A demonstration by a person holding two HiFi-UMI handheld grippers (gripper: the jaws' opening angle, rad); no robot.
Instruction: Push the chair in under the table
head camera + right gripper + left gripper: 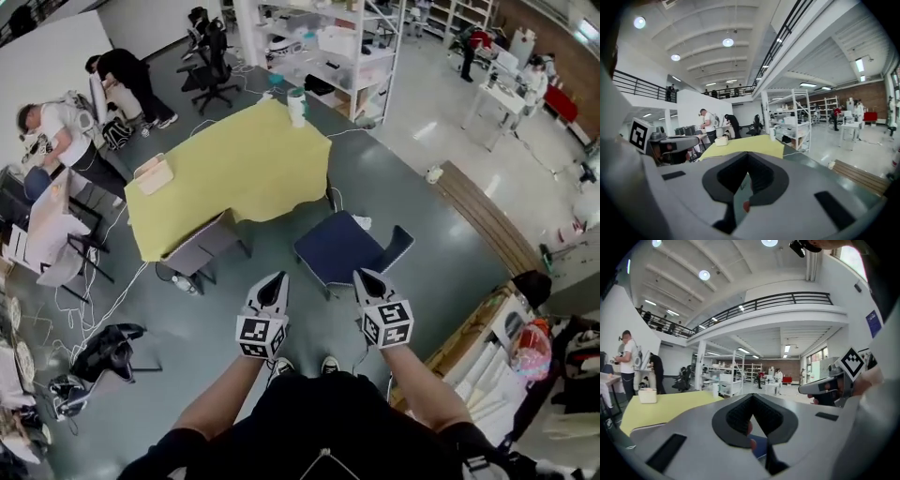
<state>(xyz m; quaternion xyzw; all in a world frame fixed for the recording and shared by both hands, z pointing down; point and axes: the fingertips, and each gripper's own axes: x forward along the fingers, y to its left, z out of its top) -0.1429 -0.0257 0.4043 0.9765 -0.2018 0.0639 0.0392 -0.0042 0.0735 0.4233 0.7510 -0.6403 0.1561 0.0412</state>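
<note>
Head view is taking in a wide grey floor (187,319), with a table (234,159) under a yellow cloth standing at its middle and running from lower left to upper right. A white shelf (328,47) is standing beyond the table's far corner.

The chair (337,246), with a dark blue seat, is standing on the floor just beside the table's near right side, fully out from under it and not touching the cloth. Its backrest (398,246) is rising at the seat's right edge, so the seat is facing left and up in the picture, toward the table, and its back-to-front line is crossing the table's long side. A grey chair (202,246) is sitting partly tucked under the table's near left corner.

Two people (56,131) are bending over work at the far left.

The left gripper (272,281) and the right gripper (366,277) are being held side by side, well apart, in front of the person, both pointing at the chair and hanging short of it. In the left gripper view, the left gripper (752,401) is showing its jaws closed together with nothing between them. In the right gripper view, the right gripper (747,161) is likewise closed and empty, with the table (740,145) ahead.

A white box (155,173) is resting on the table's left end, and a cup (296,105) is standing upright at its far corner.
</note>
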